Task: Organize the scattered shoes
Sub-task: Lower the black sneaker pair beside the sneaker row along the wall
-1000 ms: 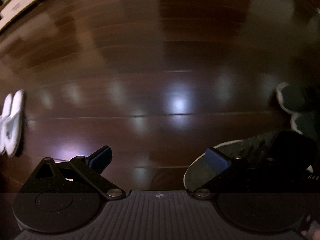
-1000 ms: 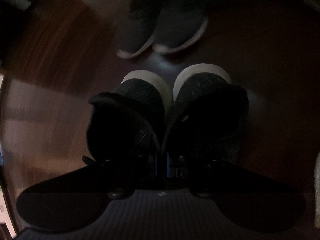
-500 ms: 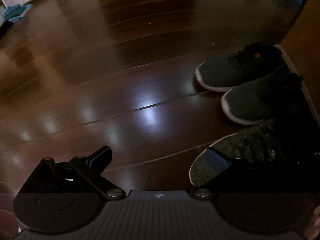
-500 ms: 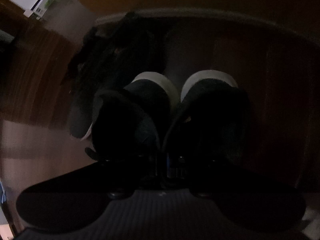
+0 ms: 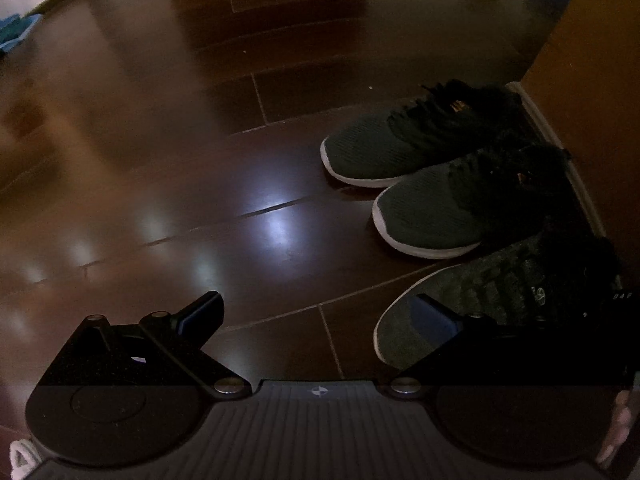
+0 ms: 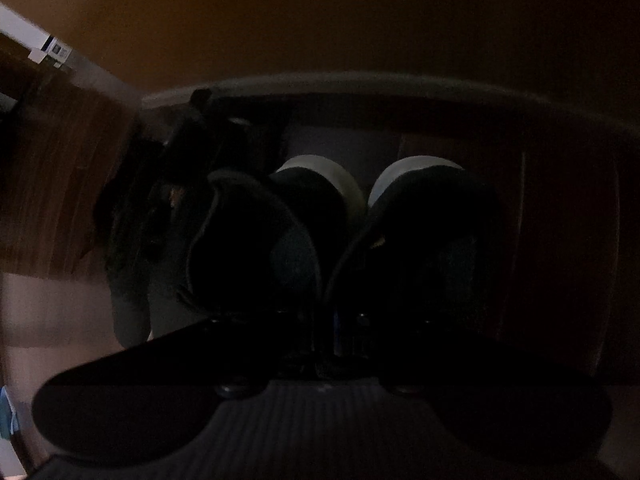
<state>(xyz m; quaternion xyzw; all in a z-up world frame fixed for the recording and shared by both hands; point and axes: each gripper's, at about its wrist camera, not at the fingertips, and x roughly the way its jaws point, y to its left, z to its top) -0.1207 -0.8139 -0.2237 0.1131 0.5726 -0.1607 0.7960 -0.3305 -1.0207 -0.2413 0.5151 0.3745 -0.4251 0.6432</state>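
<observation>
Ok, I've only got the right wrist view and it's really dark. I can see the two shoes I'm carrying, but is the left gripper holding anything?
Observer: No. The left gripper is open, with only bare floor between its fingers.
Operator: What's the dark shape left of my shoes?
Observer: Two dark, white-soled sneakers, the far sneaker and the near sneaker, side by side, heels at the baseboard, toes out into the room.
Operator: Anything beside them?
Observer: A grey knit shoe is next to the near sneaker, toe pointing the same way. I cannot tell whether it is one of yours.
</observation>
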